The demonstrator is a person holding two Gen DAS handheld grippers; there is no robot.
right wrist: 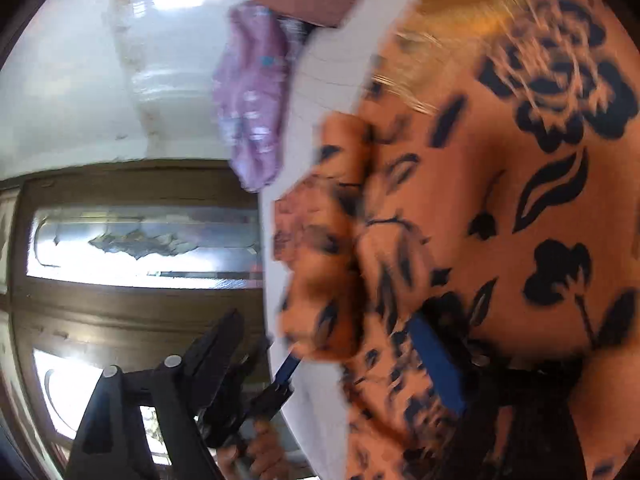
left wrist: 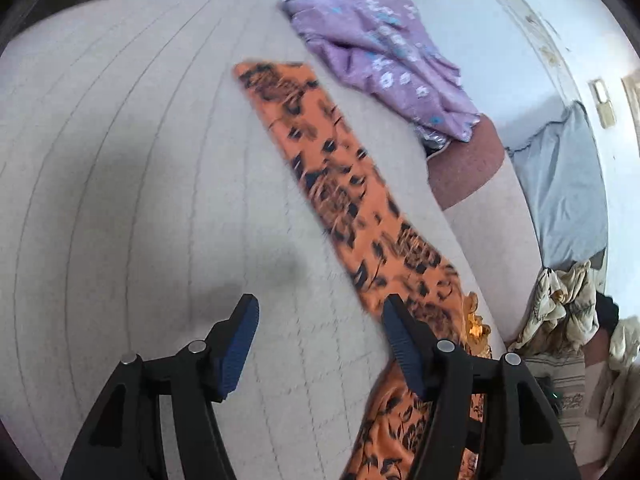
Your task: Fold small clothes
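An orange garment with a dark floral print lies as a long folded strip on the pale quilted bed, running from the far middle to the near right. My left gripper is open and empty just above the bed, its right finger at the strip's near edge. In the blurred right wrist view the same orange garment fills the right half, very close. My right gripper is open, with bunched orange cloth between its fingers. The other gripper and a hand show below.
A crumpled purple floral garment lies at the bed's far right edge, also visible in the right wrist view. A grey pillow and a pile of cream clothes sit to the right. A wooden door with glass panels stands behind.
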